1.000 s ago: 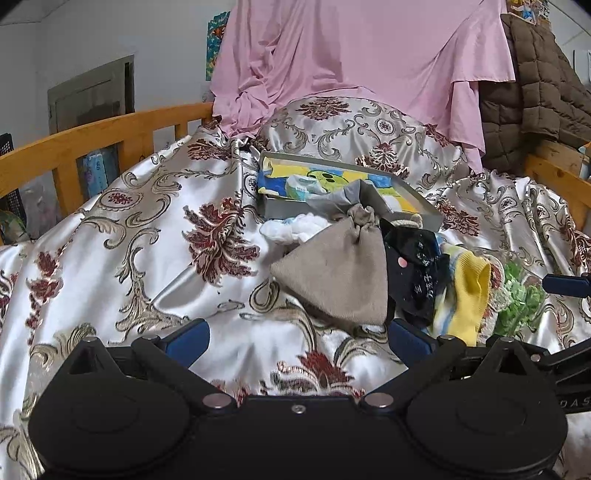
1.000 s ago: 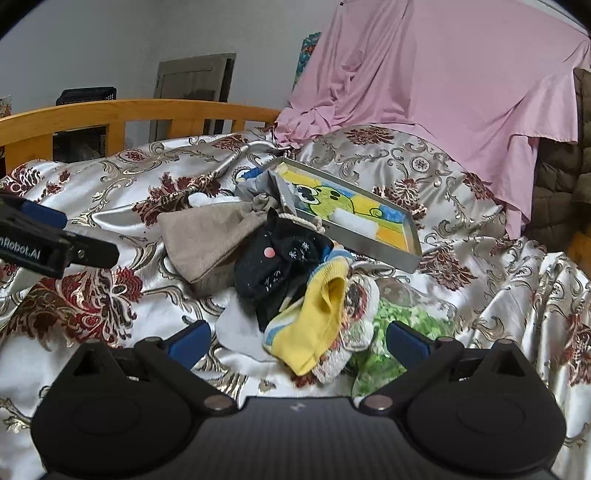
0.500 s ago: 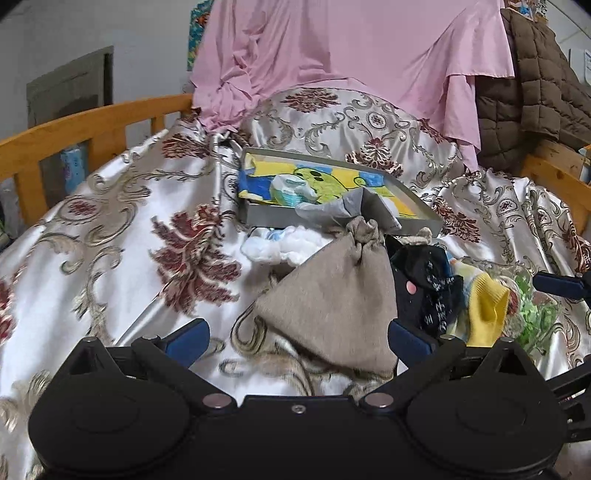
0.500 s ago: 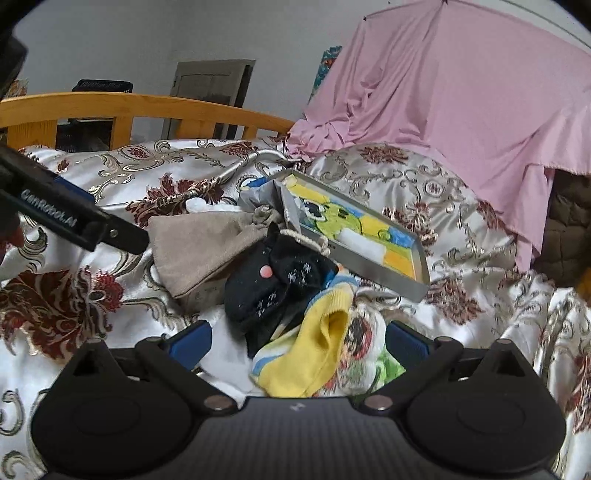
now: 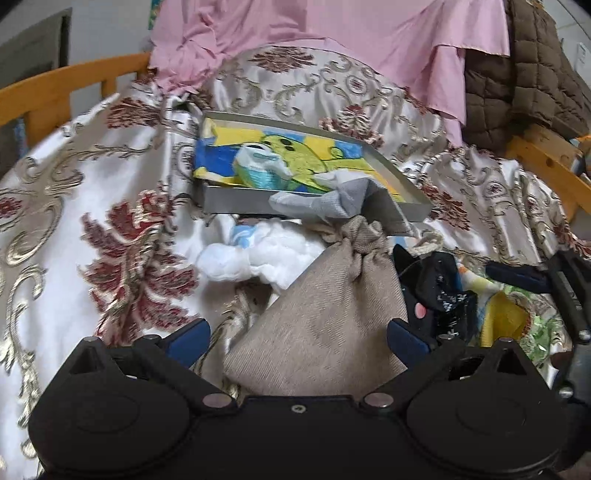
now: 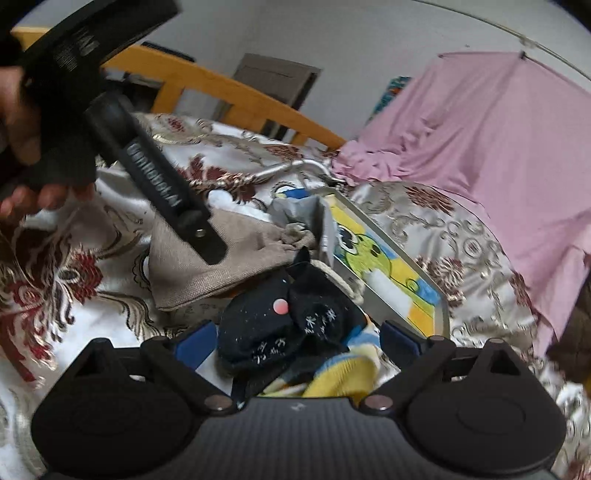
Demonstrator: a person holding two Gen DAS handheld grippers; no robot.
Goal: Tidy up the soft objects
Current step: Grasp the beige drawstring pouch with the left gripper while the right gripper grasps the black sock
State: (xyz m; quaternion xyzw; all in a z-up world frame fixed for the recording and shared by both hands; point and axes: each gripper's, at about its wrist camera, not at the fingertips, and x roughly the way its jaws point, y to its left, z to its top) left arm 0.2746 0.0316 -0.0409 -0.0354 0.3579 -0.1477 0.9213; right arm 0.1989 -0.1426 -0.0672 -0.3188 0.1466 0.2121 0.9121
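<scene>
My left gripper [image 5: 297,334] stands wide open over the bed, its blue fingers [image 5: 186,336] to either side of the broad bottom of the beige woven drawstring pouch [image 5: 328,314], neither pad pressing on it. My right gripper [image 6: 297,338] is wide too, its jaws closing, with the black sock with small white marks and a pink dot [image 6: 284,325] lying between them, not yet pinched as far as I can tell. The soft things sit in one heap on the shiny white bedspread with red and gold flowers [image 5: 92,221]: the pouch, a fluffy white and blue cloth [image 5: 255,251] just behind it, the black sock to its right, and a yellow sock with blue and white stripes [image 6: 343,373] under the black one. Behind the heap lies the shallow grey metal tray with a yellow and blue cartoon lining [image 5: 391,173], a grey cloth [image 5: 332,201] draped over its near rim. Left of the heap the bedspread is bare up to the orange wooden bed rail [image 5: 55,92]; behind, a pink sheet [image 5: 332,33] hangs close. Only the left view shows a pale blue and white packet [image 5: 262,166] in the tray and a brown quilted jacket [image 5: 528,70] on the far right. Only the right view shows my left hand [image 6: 26,122] on the handle, that gripper's black arm crossing above the pouch.
</scene>
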